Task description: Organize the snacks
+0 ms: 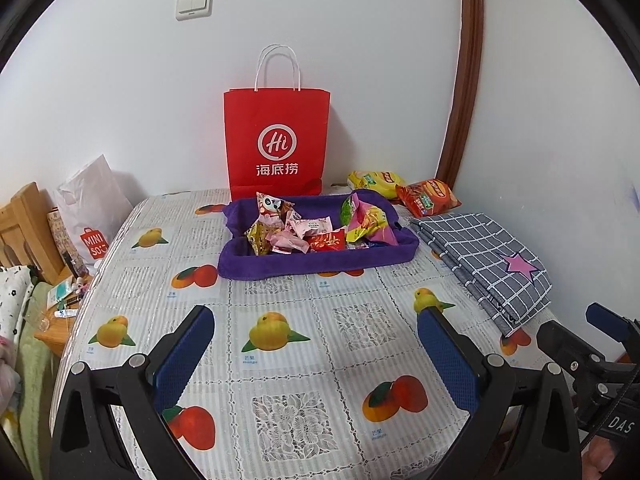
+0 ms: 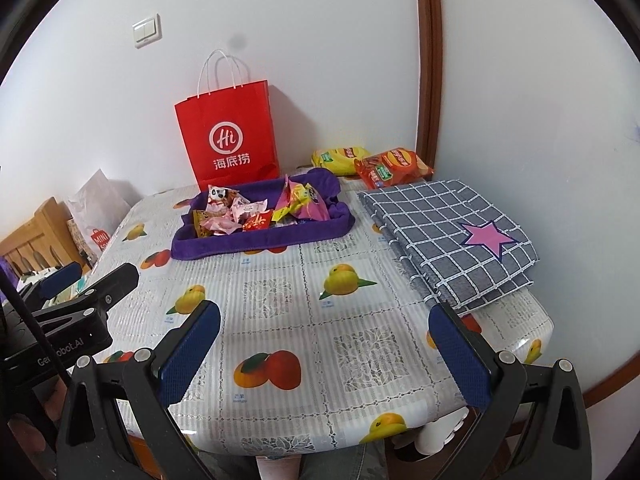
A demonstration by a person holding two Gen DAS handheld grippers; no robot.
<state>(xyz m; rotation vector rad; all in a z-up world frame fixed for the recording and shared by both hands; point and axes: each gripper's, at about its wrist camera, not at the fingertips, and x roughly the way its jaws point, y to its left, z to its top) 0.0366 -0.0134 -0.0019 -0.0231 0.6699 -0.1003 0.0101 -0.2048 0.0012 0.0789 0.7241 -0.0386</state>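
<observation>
Both the left gripper [image 1: 316, 320] and right gripper [image 2: 324, 318] are held spread wide and empty above the near table [image 2: 320, 344]. Wrapped snacks [image 1: 308, 228] are piled in the purple tray [image 1: 316, 266] at the far side.

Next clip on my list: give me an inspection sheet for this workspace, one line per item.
Surface: table under a fruit-print cover, front half bare.
Job's things: purple tray holding wrapped snacks; yellow chip bag and orange chip bag behind the tray, near the wall.
Clutter: folded checked cloth with a pink star, right of the tray; red paper bag upright against the wall.
Grippers: left gripper and right gripper both hover over the front of the table, jaws wide apart, nothing held.
Cables: thin black cable by the right gripper.
Surroundings: white wall, light switch, white shopping bag, wooden furniture at left.
</observation>
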